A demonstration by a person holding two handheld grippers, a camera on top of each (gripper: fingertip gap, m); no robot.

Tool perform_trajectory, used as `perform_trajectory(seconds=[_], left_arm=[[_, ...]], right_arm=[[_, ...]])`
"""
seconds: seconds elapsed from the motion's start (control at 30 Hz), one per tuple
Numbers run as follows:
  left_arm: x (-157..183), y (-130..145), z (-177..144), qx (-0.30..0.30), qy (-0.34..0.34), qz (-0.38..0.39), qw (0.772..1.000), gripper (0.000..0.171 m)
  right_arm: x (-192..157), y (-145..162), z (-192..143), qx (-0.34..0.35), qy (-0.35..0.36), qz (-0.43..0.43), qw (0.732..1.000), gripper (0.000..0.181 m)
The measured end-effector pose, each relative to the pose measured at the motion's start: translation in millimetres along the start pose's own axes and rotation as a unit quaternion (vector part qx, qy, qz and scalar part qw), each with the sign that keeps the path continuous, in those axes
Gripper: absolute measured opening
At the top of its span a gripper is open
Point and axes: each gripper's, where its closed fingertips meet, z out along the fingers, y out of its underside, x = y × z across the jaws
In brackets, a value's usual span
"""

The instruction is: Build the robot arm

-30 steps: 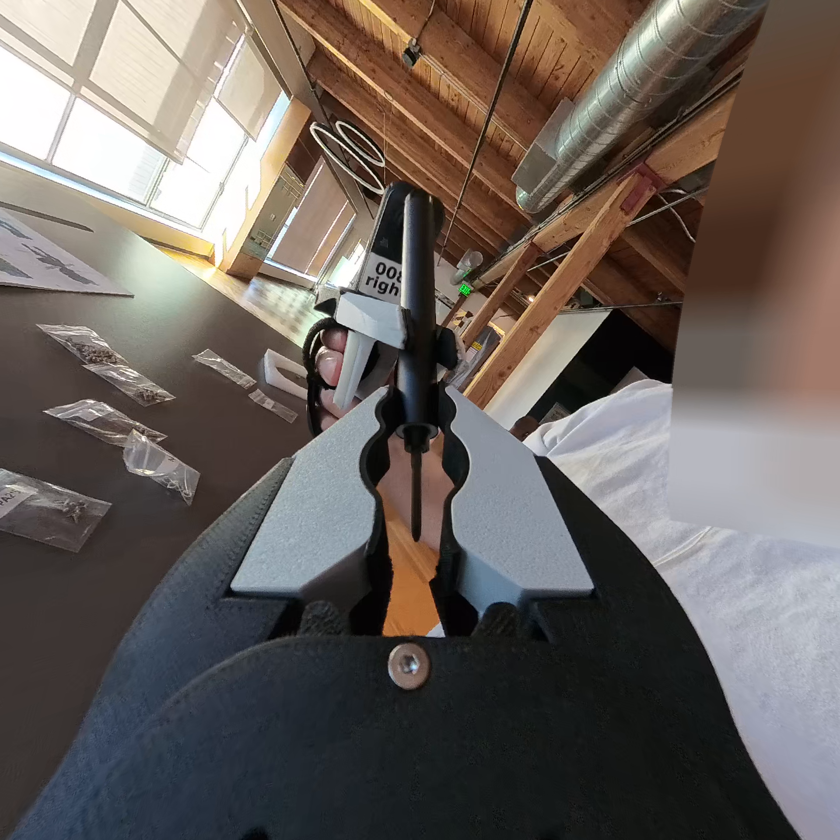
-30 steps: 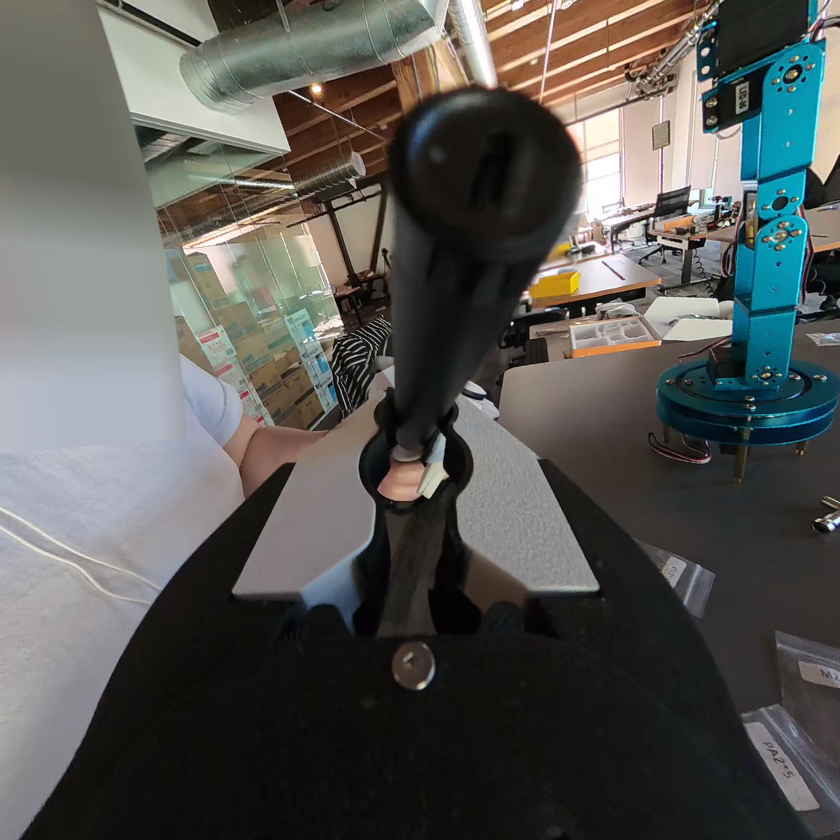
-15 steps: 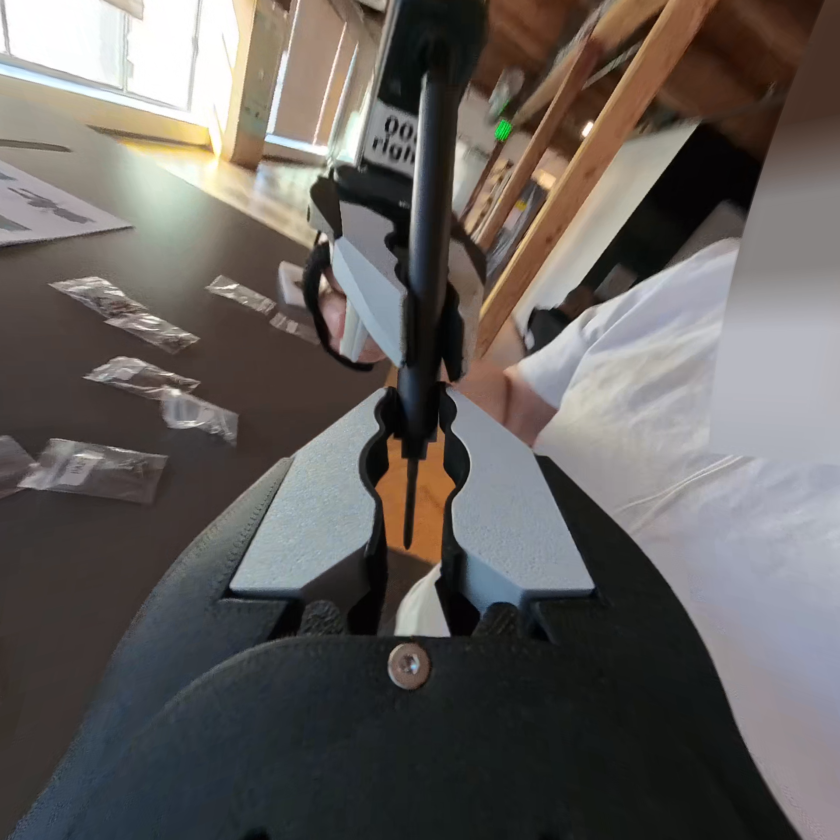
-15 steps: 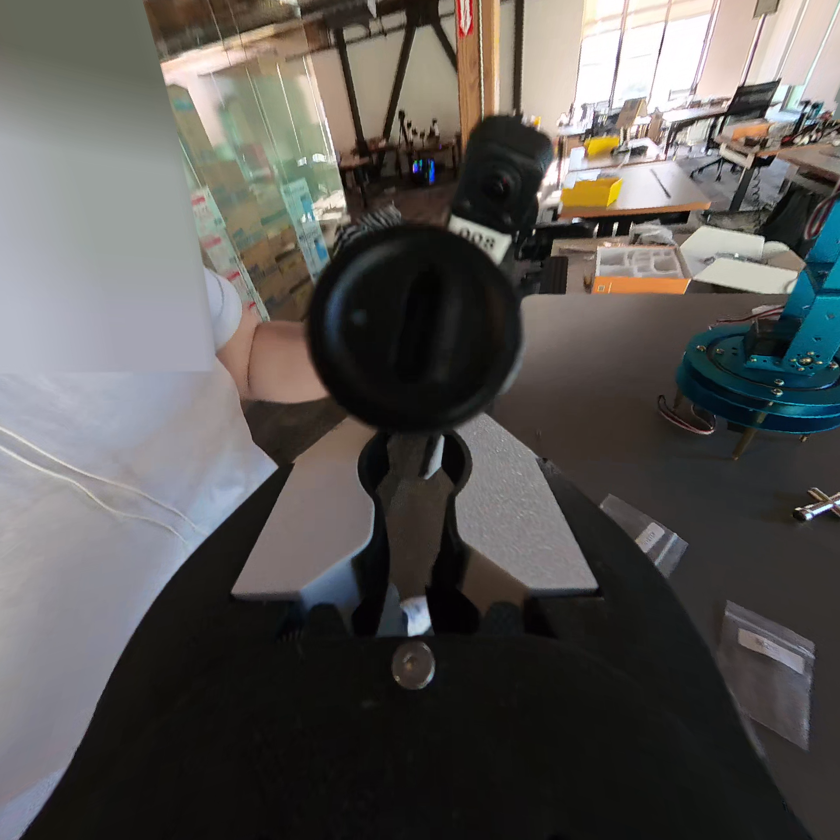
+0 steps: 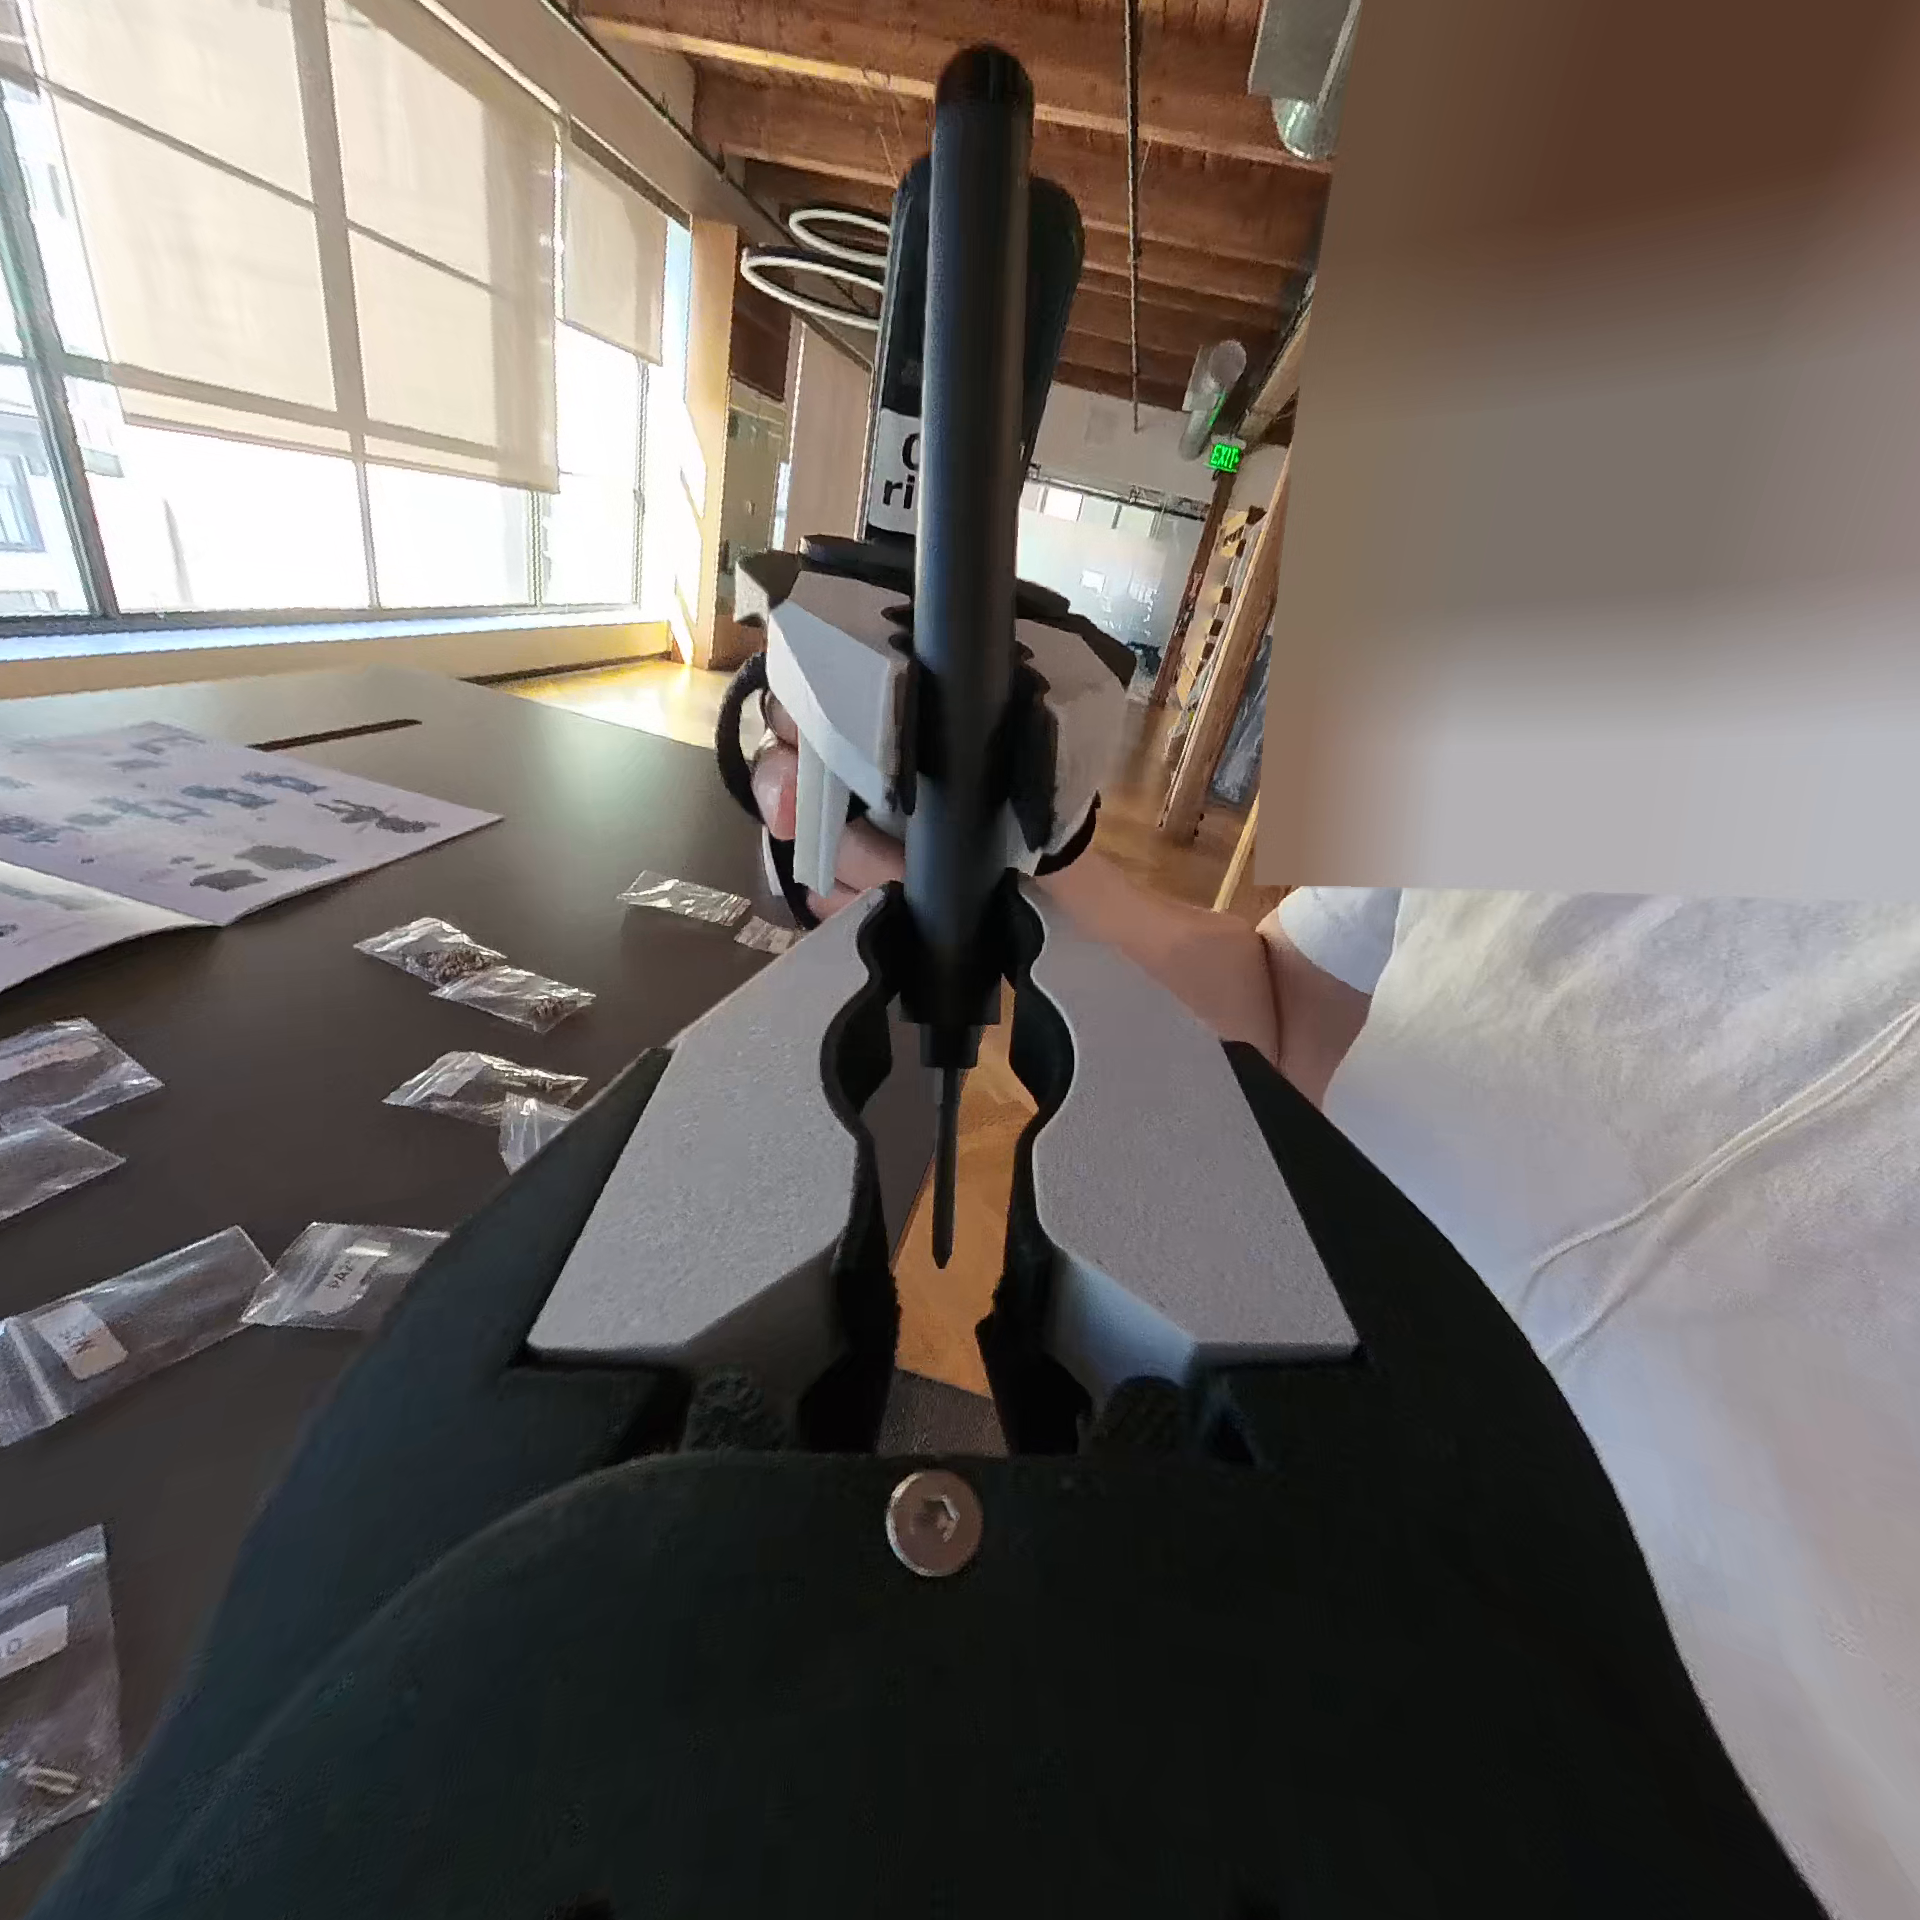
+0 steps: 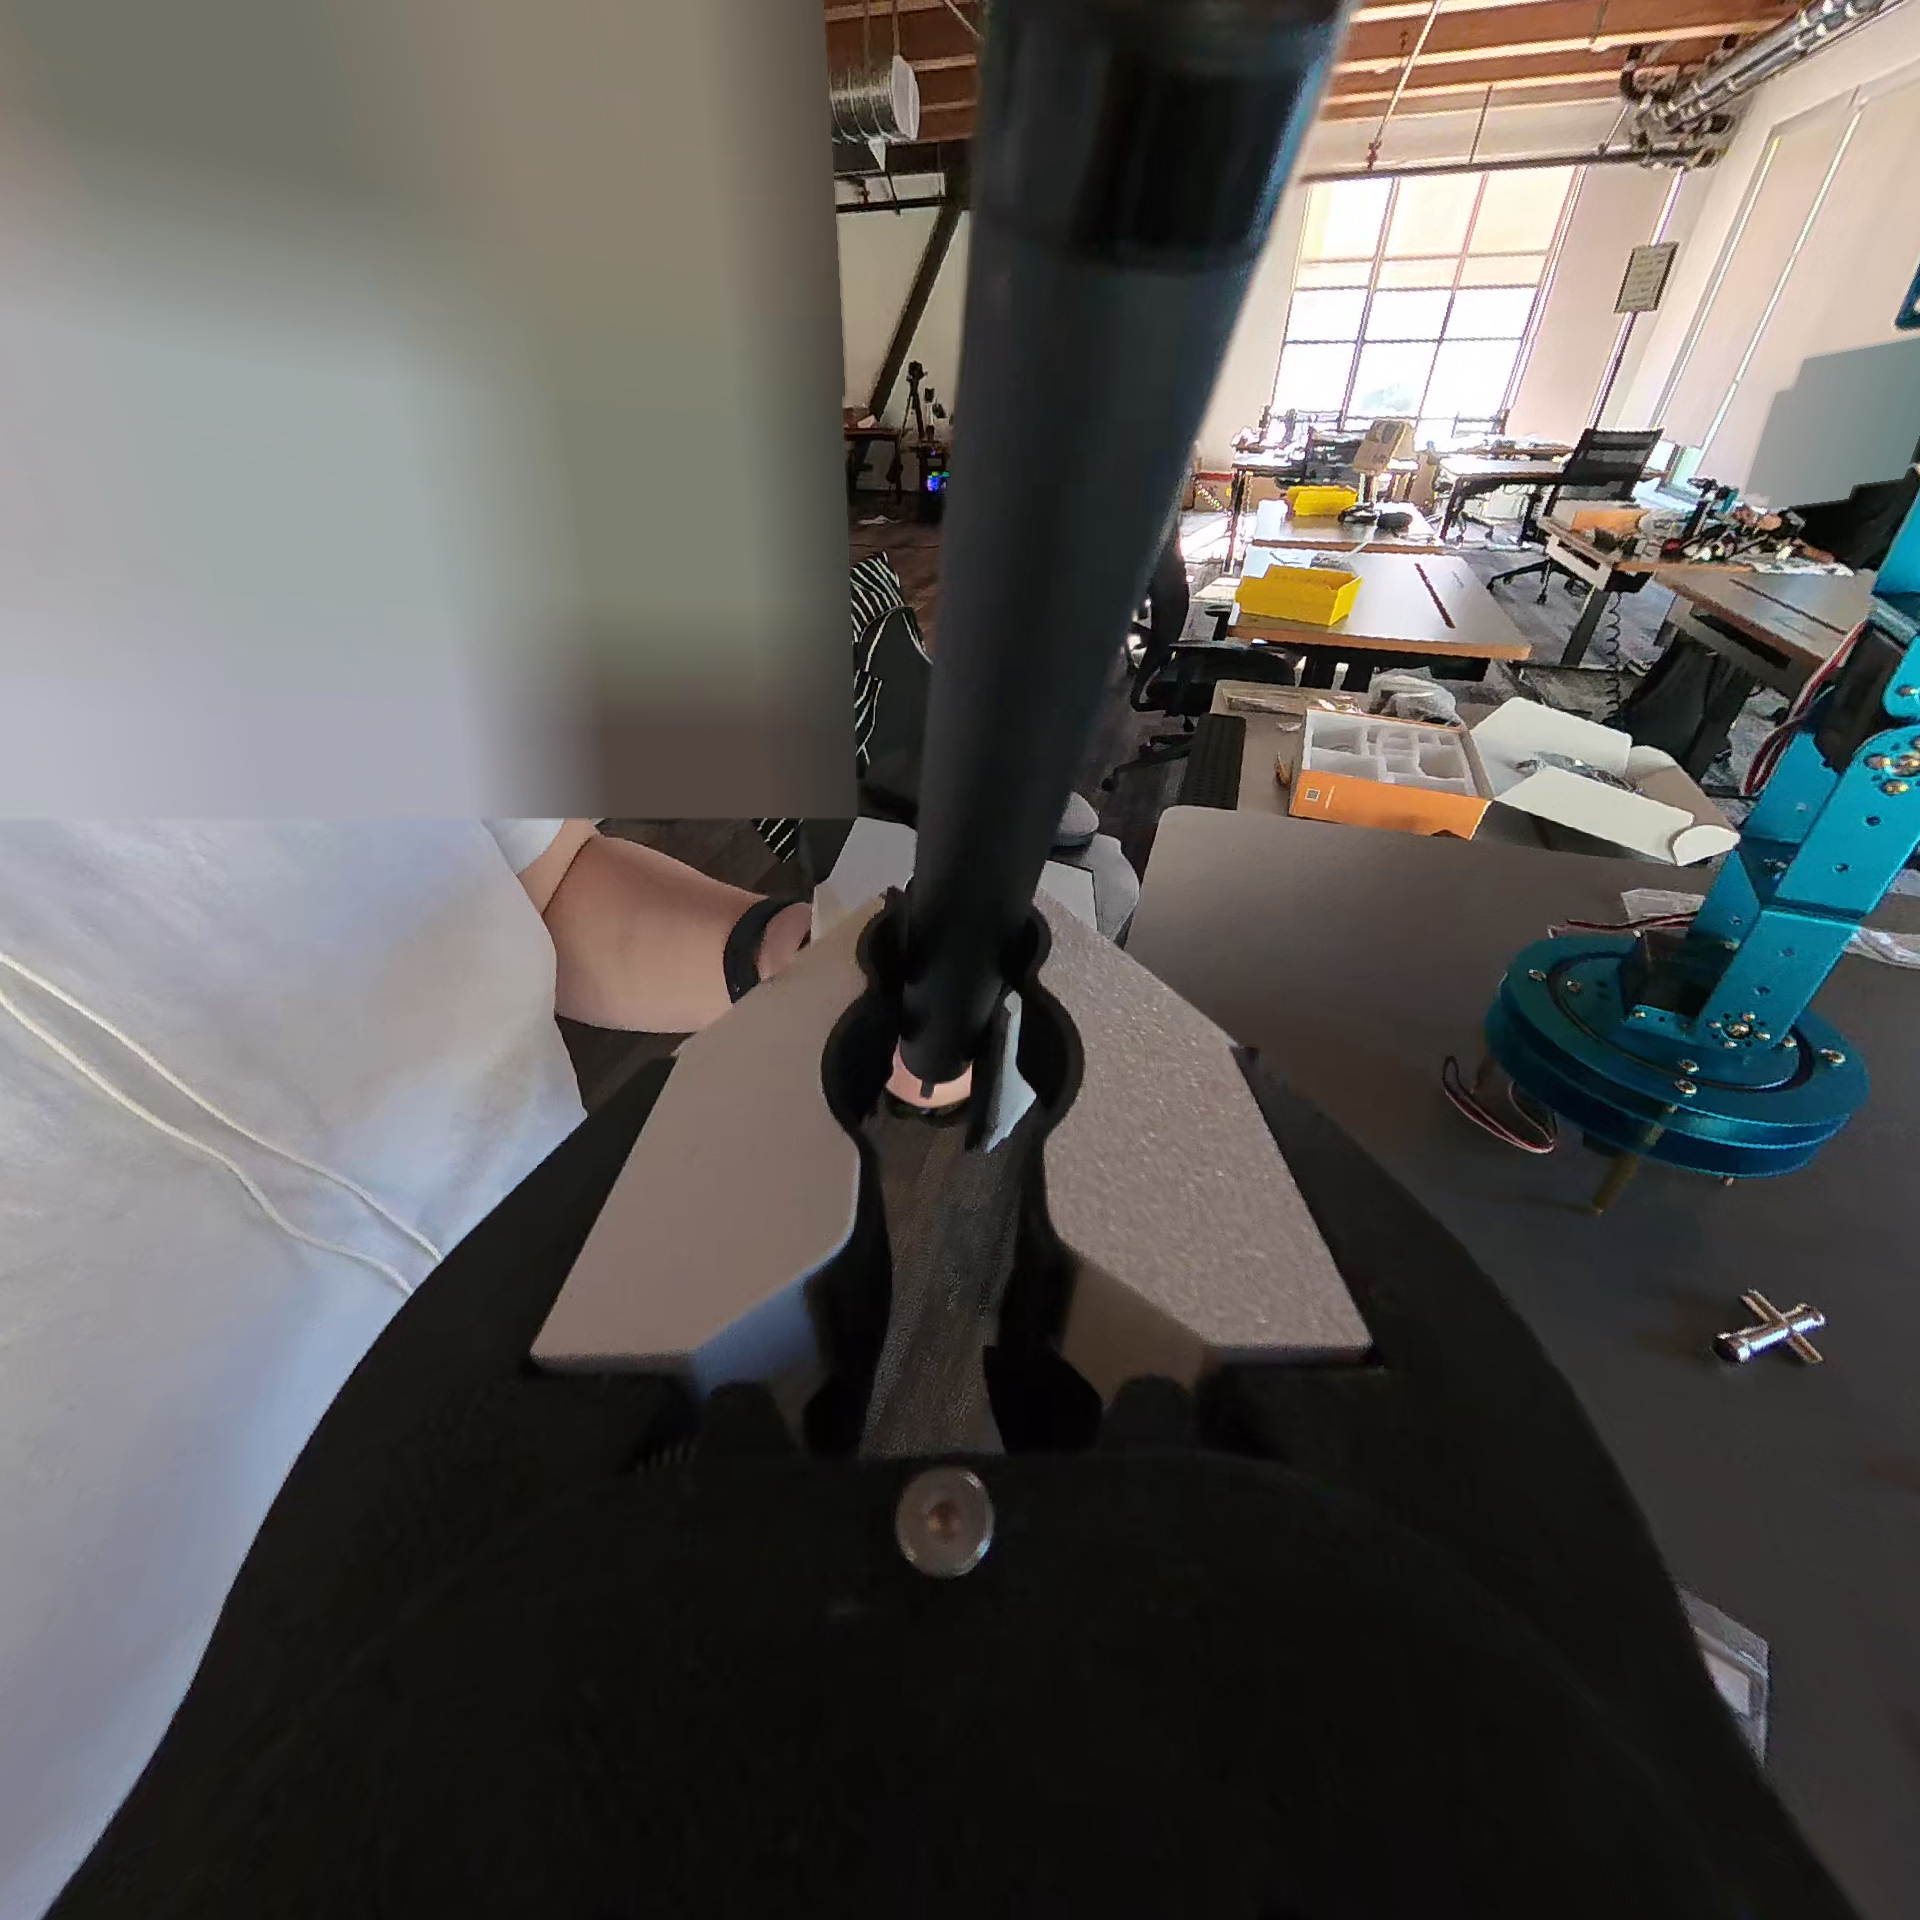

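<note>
A black screwdriver (image 5: 961, 520) is held by both grippers above the edge of the dark table (image 5: 260, 1049). My left gripper (image 5: 951, 935) is shut on the lower end of its handle, and the thin metal tip (image 5: 943, 1195) points back between my fingers toward the camera. The right gripper (image 5: 935, 727) shows just beyond, shut on the handle higher up. In the right wrist view my right gripper (image 6: 951, 977) is shut on the same screwdriver (image 6: 1039, 520), whose handle rises up and out of the top of the frame.
Several small clear bags of hardware (image 5: 509, 997) and a printed sheet (image 5: 208, 821) lie on the table. A blue robot arm base (image 6: 1683, 1049) and a metal cross wrench (image 6: 1771, 1340) sit to the right. A person in a white shirt (image 5: 1662, 1247) is close. The tips of one gripper are about 4 cm away from the tips of the other. Left tips and right tips are each some 30 cm from the blue robot arm base (image 6: 1683, 1049).
Both grippers have stayed shut on the screwdriver while swinging it. Its handle end pointed at the right camera half a second ago and now stands upright.
</note>
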Motion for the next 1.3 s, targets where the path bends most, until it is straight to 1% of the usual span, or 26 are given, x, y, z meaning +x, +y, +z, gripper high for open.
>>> perform_trajectory(seconds=[0.27, 0.47, 0.9, 0.97, 1.07, 1.13, 1.3], left_arm=[[-0.4, -7.0, -2.6, 0.018, -0.014, 0.024, 0.999, 0.016], [2.4, -6.3, -3.8, 0.023, 0.002, 0.010, 1.000, 0.015], [7.4, -6.1, -2.5, 0.030, 0.019, 0.012, 0.999, 0.016], [9.5, -5.6, -2.2, 0.032, 0.024, 0.012, 0.999, 0.016], [11.7, -8.5, -3.3, 0.043, 0.032, 0.002, 0.999, 0.016], [10.2, -8.7, -3.6, 0.043, 0.025, 0.004, 0.999, 0.016], [11.5, -7.3, -3.2, 0.042, 0.027, 0.002, 0.999, 0.016]], right_arm=[[1.8, -5.8, 7.9, -0.004, 0.028, -0.037, 0.999, 0.017], [-0.8, -5.3, 9.0, -0.004, 0.007, -0.023, 1.000, 0.016], [-7.2, -6.2, 9.4, -0.003, -0.011, -0.028, 1.000, 0.016], [-9.8, -6.0, 9.4, -0.007, -0.024, -0.009, 1.000, 0.016], [-11.9, -8.8, 7.6, 0.004, -0.040, 0.009, 0.999, 0.016], [-9.8, -7.8, 7.0, 0.000, -0.031, 0.007, 1.000, 0.016], [-11.8, -6.3, 5.9, -0.002, -0.034, 0.007, 0.999, 0.016]])
